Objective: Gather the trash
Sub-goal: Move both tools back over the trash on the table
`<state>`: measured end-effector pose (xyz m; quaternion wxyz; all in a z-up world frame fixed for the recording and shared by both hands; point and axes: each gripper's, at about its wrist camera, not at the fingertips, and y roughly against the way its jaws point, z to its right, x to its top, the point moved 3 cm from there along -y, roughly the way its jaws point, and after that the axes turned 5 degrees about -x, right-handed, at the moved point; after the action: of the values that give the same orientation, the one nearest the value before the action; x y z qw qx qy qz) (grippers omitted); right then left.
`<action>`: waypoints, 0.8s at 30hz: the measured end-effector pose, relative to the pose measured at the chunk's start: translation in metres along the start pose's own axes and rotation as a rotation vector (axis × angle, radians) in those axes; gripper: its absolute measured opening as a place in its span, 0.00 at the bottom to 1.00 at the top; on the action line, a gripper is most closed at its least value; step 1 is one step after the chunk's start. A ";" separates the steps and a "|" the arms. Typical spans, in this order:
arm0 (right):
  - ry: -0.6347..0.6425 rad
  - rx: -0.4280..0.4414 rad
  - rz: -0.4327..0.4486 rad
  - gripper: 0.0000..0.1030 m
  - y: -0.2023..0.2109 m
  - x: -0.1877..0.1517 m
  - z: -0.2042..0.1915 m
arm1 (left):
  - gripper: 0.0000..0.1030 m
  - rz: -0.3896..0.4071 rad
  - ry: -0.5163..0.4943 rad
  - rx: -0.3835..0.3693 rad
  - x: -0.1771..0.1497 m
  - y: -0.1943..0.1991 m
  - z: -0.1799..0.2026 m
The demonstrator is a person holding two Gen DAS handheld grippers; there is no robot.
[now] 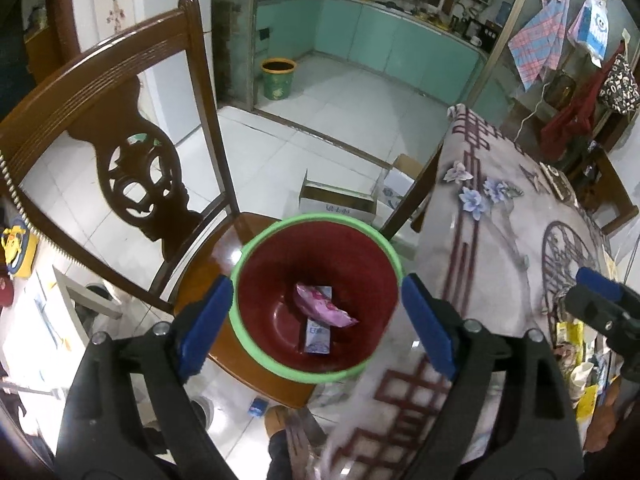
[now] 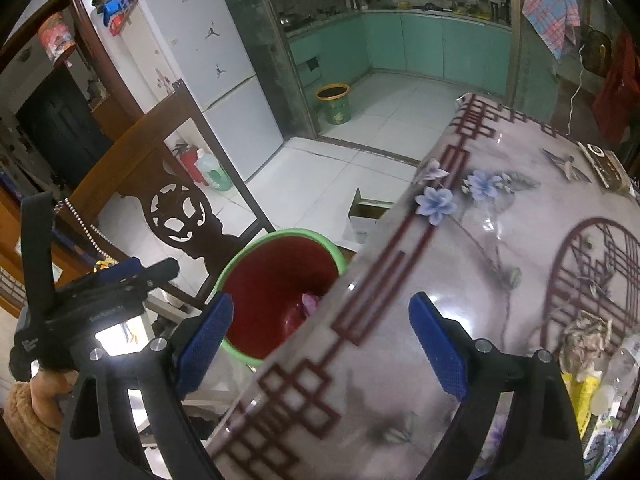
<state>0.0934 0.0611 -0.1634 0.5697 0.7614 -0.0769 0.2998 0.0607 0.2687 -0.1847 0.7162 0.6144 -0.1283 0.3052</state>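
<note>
A dark red trash bin with a green rim (image 1: 248, 254) stands on a wooden chair seat beside the table. Inside lie a pink wrapper (image 1: 324, 308) and a small blue-white carton (image 1: 319, 336). My left gripper (image 1: 318, 330) is open and empty, hovering right above the bin. My right gripper (image 2: 320, 344) is open and empty above the table edge, with the bin (image 2: 240, 264) to its left. More trash lies at the table's right: a crumpled brown paper (image 2: 588, 338), a clear plastic bottle (image 2: 624, 364) and a yellow packet (image 2: 580, 396). The right gripper shows in the left wrist view (image 1: 600, 300).
The carved wooden chair (image 1: 132, 168) stands left of the table with its flowered plastic cloth (image 2: 500, 240). An open cardboard box (image 1: 336, 200) sits on the tiled floor. A second green bin (image 1: 278, 78) stands at the kitchen doorway. A white fridge (image 2: 208, 80) is behind the chair.
</note>
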 end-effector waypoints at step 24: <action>-0.171 -0.116 0.061 0.86 0.128 -0.130 0.190 | 0.84 -0.047 -0.216 -0.164 -0.094 0.025 0.233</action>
<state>-0.0008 -0.1850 -0.1615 0.5948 0.7472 -0.1657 0.2458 0.0169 0.0205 -0.1674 0.7531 0.5858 -0.2146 0.2089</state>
